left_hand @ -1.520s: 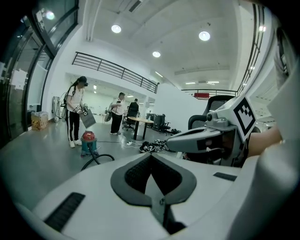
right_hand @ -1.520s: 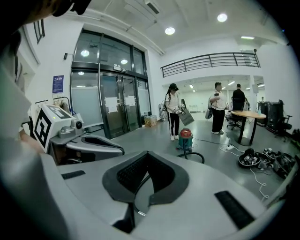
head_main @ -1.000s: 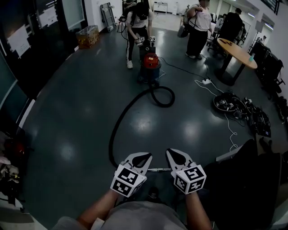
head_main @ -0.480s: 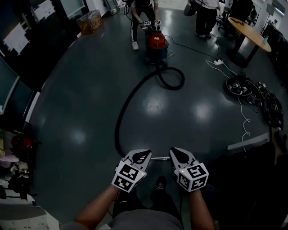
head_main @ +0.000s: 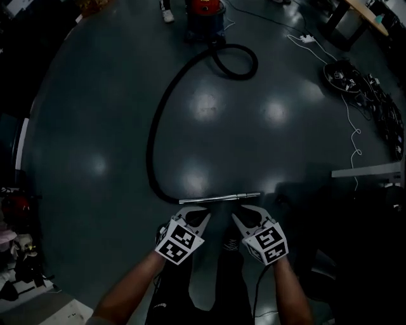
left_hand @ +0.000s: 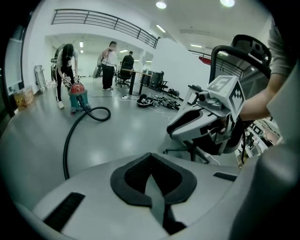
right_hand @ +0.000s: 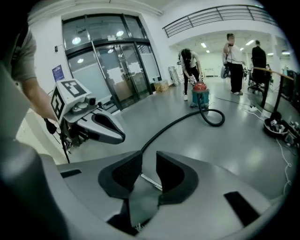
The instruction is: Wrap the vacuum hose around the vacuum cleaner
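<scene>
Long black ribbed vacuum hose (head_main: 149, 155): sprawled on the glossy grey floor (head_main: 82, 108), curving from 7 o'clock of centre up to a loop at 12, beside the red-lidded canister vacuum cleaner (head_main: 204, 14). Ending in a slim silver metal wand (head_main: 219, 198), flat at 6 o'clock. Just below it, left gripper (head_main: 200, 213) at 7, jaws pressed together, empty. Right gripper (head_main: 244, 213) at 5, jaws just been opening, slightly parted (wand showing beyond the gap, not pinched).
</scene>
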Tool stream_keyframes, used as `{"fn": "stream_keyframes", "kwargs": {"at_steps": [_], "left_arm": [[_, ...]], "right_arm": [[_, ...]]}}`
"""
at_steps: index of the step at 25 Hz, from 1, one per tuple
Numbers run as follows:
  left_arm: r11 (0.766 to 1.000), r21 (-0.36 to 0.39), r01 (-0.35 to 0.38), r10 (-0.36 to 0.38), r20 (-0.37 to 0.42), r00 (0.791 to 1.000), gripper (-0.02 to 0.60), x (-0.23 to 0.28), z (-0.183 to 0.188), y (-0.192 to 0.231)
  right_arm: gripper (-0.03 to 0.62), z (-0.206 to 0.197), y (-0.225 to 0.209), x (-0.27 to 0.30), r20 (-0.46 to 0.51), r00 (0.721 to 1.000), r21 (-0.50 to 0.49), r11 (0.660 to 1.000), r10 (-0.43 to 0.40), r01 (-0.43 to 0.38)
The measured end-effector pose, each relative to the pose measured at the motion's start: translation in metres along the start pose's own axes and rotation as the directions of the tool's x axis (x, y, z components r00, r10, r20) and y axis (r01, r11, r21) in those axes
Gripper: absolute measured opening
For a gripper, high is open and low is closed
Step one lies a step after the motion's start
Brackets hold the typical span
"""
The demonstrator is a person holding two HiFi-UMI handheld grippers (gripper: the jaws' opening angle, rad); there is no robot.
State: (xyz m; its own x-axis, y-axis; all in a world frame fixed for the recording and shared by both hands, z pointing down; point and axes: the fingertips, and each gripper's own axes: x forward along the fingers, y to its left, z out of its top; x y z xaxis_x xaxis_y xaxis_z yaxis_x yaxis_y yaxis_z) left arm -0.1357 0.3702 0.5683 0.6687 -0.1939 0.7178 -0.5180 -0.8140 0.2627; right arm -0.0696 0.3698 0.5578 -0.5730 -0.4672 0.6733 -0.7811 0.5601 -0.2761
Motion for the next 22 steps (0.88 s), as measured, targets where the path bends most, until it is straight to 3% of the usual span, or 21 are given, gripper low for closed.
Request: {"fn": "stream_keyframes", "kwargs": {"at_steps": [2, 6, 8, 11, 12, 15, 22], "left_arm": [[1.000, -0.021, 0.017, -0.017, -0.031, 0.999, 0.008, 0.038, -0.036, 0.018], [0.998, -0.052, 0.035, -0.040, -0.103, 0.994, 0.009, 0.112, -0.112, 0.046], [0.998, -0.044, 0.036, -0.042, -0.142, 0.989, 0.009, 0.143, -0.147, 0.060], [0.999, -0.010, 0.049, -0.050, -0.195, 0.979, 0.035, 0.186, -0.195, 0.077], [0.999, -0.014, 0.051, -0.053, -0.206, 0.977, 0.035, 0.198, -0.210, 0.082], [0.998, -0.016, 0.064, -0.066, -0.233, 0.970, 0.065, 0.230, -0.251, 0.097], [0.984, 0.105, 0.142, -0.105, -0.302, 0.948, 0.144, 0.313, -0.334, 0.124]], "right_arm": [[0.114, -0.038, -0.012, 0.042, -0.056, 0.998, -0.058, 0.998, 0.007, -0.011], [0.124, -0.118, -0.033, 0.115, -0.144, 0.989, -0.099, 0.994, 0.026, -0.040], [0.124, -0.154, -0.039, 0.147, -0.174, 0.984, -0.110, 0.992, 0.047, -0.067], [0.185, -0.202, -0.043, 0.190, -0.214, 0.971, -0.120, 0.983, 0.109, -0.137], [0.216, -0.218, -0.044, 0.203, -0.230, 0.964, -0.131, 0.978, 0.130, -0.163], [0.224, -0.257, -0.056, 0.241, -0.286, 0.947, -0.203, 0.956, 0.148, -0.211], [0.224, -0.345, -0.099, 0.324, -0.414, 0.902, -0.369, 0.883, 0.123, -0.290]]}}
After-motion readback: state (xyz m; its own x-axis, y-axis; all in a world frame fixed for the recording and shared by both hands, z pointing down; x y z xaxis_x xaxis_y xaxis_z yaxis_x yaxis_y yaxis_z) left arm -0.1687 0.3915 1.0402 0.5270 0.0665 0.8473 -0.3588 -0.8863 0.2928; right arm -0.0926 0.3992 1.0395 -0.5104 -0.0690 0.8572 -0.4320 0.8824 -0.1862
